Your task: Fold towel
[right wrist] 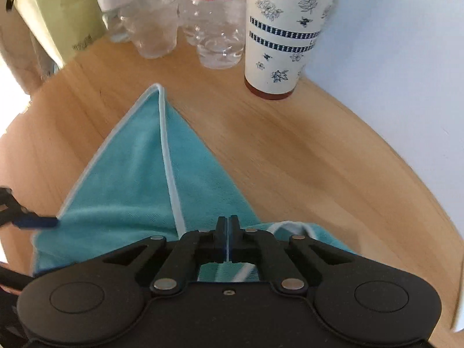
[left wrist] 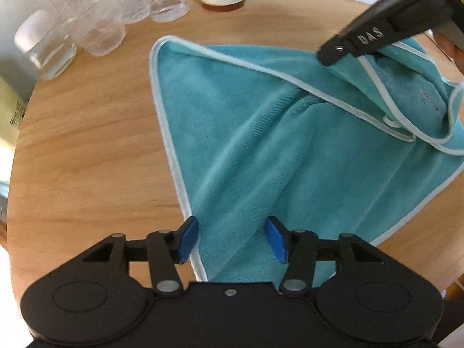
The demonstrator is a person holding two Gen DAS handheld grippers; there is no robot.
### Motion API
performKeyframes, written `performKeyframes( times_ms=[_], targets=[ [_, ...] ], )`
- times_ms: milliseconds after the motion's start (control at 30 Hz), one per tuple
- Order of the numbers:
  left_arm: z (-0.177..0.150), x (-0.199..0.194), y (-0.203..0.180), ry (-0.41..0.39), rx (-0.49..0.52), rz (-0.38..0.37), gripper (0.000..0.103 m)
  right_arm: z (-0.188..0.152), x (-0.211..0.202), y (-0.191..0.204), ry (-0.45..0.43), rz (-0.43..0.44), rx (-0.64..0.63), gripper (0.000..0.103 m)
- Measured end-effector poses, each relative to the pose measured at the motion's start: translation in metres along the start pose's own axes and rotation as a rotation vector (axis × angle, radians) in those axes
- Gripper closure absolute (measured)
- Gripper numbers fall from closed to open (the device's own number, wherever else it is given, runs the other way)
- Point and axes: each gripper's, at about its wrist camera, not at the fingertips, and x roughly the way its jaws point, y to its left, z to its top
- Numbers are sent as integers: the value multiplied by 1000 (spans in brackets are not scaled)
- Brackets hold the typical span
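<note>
The right gripper (right wrist: 228,233) is clamped on the towel's (left wrist: 261,150) pale hem, lifting that corner; the pinched part hides behind its fingers. The left gripper (left wrist: 233,239) gapes wide over the near edge. The towel lies half-folded on the table (left wrist: 87,150). Bottles (left wrist: 95,20) and cup (right wrist: 287,34) crowd the far rim.

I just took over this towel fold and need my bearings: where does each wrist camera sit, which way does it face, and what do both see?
Left wrist: on the left gripper, open over the teal towel's near corner, facing across the round table toward clear bottles; the right gripper enters top right.
Right wrist: on the right gripper, shut on the towel's white hem, facing the patterned cup; a left fingertip shows at left.
Shared: towel, table, bottles, cup.
</note>
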Motion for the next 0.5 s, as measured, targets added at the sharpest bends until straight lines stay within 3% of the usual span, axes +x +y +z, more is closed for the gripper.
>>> performKeyframes(
  times_ms=[100, 233, 367, 500],
  targets=[
    [1, 1, 6, 10, -19, -6, 39, -16, -26, -5, -24, -34, -16, 94],
    [1, -1, 7, 19, -31, -4, 39, -49, -56, -25, -32, -63, 45, 67],
    [2, -3, 0, 11, -11, 32, 39, -93, -75, -42, -31, -42, 94, 62],
    [7, -4, -8, 16, 21, 71, 41, -110, -71, -31, -34, -16, 79, 61]
  ],
)
